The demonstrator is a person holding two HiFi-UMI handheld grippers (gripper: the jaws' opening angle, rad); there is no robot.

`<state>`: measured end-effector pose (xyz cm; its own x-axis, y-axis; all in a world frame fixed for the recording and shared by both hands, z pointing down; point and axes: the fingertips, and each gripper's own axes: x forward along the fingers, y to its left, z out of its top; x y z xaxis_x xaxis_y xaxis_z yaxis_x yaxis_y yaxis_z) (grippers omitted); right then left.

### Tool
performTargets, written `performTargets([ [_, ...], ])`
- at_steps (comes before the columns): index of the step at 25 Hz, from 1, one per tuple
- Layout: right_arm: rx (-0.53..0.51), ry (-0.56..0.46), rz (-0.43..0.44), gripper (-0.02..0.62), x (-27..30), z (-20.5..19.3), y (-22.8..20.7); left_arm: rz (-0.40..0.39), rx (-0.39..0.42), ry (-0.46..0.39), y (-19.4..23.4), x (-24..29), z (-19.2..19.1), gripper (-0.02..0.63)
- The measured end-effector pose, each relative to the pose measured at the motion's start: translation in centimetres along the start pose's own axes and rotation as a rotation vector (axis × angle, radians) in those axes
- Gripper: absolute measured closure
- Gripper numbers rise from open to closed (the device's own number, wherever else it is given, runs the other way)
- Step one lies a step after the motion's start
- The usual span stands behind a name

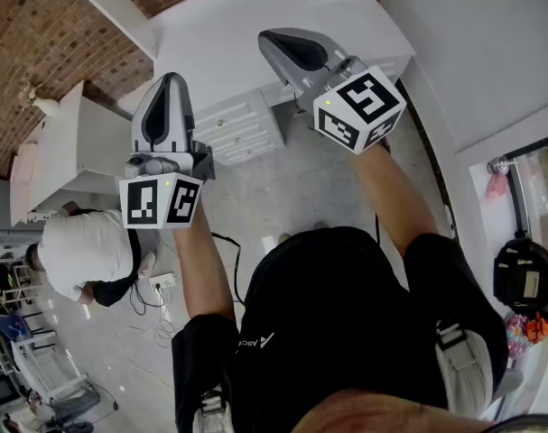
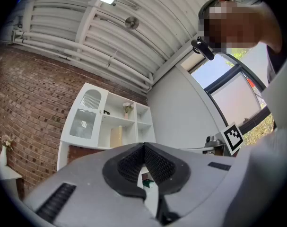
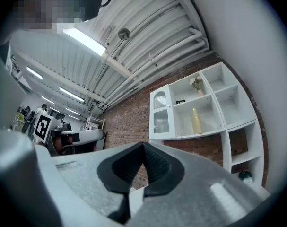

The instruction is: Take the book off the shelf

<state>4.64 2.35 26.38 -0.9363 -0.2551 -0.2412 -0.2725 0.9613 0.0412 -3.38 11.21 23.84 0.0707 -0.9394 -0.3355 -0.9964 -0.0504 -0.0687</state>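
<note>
Both my left gripper [image 2: 144, 149] and right gripper [image 3: 143, 148] are closed tight on nothing, so I should open one wide, then reach for the shelf [image 3: 230, 103] at two o'clock.

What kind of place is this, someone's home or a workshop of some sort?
Probably a lab or studio dressed as a room, not a home: a white shelf unit stands against a brick wall, bare pipes run under the ribbed ceiling, and loose cables lie on the floor.
</note>
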Motion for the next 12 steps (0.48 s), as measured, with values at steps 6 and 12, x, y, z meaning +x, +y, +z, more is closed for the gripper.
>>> performTargets([
  [6, 0.015, -0.039, 0.008, 0.594, -1.8, 0.7, -2.6, 0.01, -0.001, 0.002, -1.9, 2.1, -0.7, 0.607],
  [12, 0.026, -0.04, 0.031, 0.594, -2.9, 0.8, -5.4, 0.047, 0.0, 0.005, -2.6, 4.3, -1.5, 0.607],
])
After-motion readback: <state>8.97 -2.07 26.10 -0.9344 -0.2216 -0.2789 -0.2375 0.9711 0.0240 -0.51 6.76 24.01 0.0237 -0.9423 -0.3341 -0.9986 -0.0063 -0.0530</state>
